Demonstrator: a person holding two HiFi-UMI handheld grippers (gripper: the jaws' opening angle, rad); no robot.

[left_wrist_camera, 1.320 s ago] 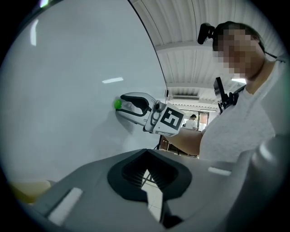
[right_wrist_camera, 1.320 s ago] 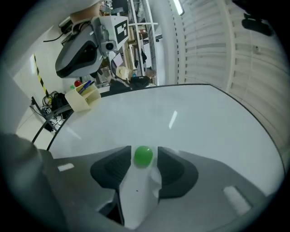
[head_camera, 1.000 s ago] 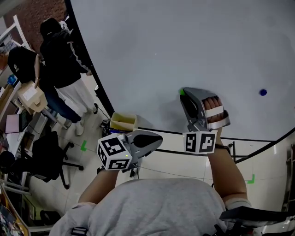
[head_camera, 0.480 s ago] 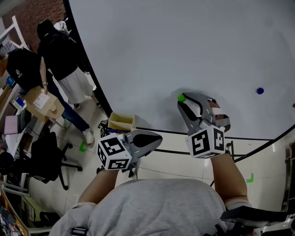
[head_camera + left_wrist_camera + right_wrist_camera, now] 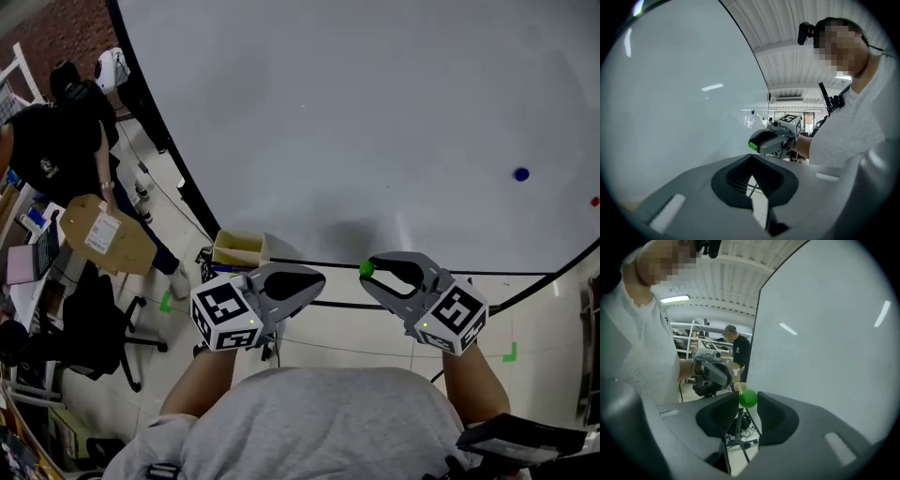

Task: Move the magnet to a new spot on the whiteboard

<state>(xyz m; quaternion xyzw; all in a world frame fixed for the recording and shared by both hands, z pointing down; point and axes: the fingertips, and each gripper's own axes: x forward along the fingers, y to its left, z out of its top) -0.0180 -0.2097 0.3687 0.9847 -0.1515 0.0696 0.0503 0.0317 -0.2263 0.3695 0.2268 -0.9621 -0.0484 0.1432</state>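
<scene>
1. My right gripper (image 5: 743, 402) is clamped on the green magnet (image 5: 748, 398). The small ball sits right at the tips, with both pads pressing its sides. Holding it that far forward leaves its front free, so I judge it can meet the board before the jaws do.
2. The magnet is off the whiteboard (image 5: 375, 112). In the head view it hangs low, in front of the board's bottom edge and close to my body. In the right gripper view the white surface runs along the right side, with open air between it and the ball.
3. I hold the right gripper pointing across toward my left one, not at the board. That reads to me as a carrying pose between lift-off and placement. It has to turn toward the surface before the magnet can stick.
4. My left gripper (image 5: 305, 279) has its jaws together with nothing between them. It sits low beside the right one, tips facing it, near but apart. It is out of the way, since one gripper is enough for so small a thing.
5. A blue magnet (image 5: 521, 174) sits on the board well to the right, with a red dot (image 5: 594, 201) near the frame edge. The wide bare area up and left of them gives plenty of room for a new spot.
</scene>
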